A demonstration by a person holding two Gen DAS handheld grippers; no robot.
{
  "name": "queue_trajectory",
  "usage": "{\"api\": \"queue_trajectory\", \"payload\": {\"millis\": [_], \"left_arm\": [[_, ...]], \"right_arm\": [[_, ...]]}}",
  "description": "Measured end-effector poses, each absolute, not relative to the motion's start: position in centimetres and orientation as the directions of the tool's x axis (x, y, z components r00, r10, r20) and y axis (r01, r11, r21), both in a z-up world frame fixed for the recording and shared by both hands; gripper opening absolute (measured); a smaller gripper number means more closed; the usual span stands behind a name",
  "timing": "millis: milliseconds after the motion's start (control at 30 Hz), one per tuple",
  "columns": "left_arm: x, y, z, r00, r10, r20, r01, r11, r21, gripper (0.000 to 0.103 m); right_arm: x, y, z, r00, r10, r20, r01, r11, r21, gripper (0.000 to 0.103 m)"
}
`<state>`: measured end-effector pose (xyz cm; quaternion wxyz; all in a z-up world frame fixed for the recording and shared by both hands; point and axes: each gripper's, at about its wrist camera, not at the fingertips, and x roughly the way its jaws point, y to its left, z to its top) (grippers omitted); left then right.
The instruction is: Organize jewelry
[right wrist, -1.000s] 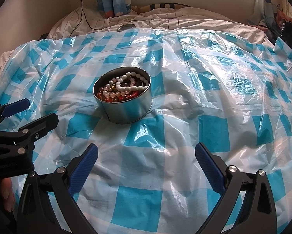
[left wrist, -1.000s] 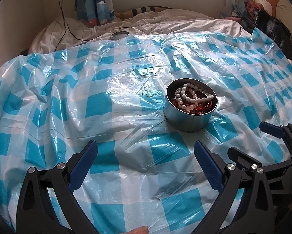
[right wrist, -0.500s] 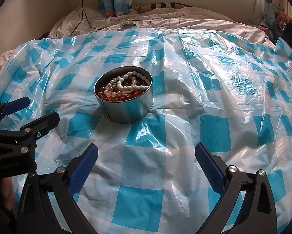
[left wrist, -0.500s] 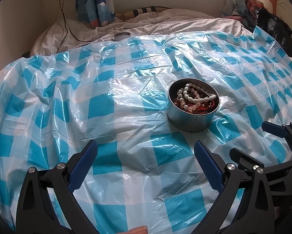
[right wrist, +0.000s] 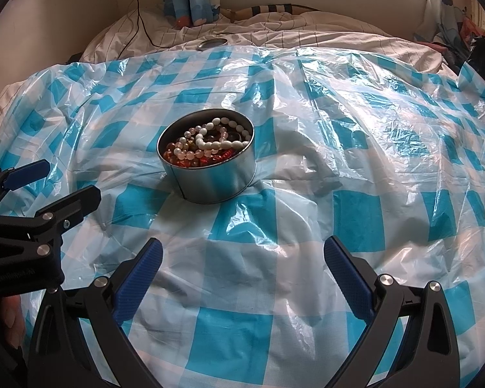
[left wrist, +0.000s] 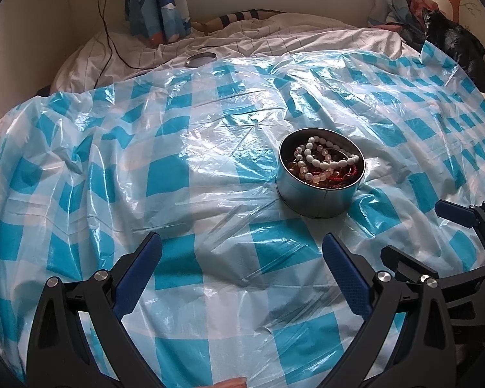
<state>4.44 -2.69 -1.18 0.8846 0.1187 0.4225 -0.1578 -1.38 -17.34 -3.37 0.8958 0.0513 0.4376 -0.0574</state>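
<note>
little has moved since a second ago: both views sit a touch closer. tin (right wrist: 206,161) rests mid-sheet (right wrist: 355,220), beads (right wrist: 210,145) heaped inside. left gripper (left wrist: 242,268) and right gripper (right wrist: 242,268) both spread, empty. lid (right wrist: 212,44) lies at sheet's far edge; closing looks left.

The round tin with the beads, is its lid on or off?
Off. The tin stands upright and open on the checked plastic sheet, bead strings showing inside. A round thing like a lid lies far behind it.
</note>
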Motion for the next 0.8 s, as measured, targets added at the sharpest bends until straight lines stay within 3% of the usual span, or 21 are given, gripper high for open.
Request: {"api": "queue_trajectory", "payload": {"millis": [800], "left_arm": [[4.43,-2.83,-1.36,0.59,-0.17,-0.789,0.375,0.924,0.082,0.095]], "right_arm": [[-1.35,-17.23,-3.41,0.609,-0.057,-0.791,0.146,0.988,0.041,0.096]]}}
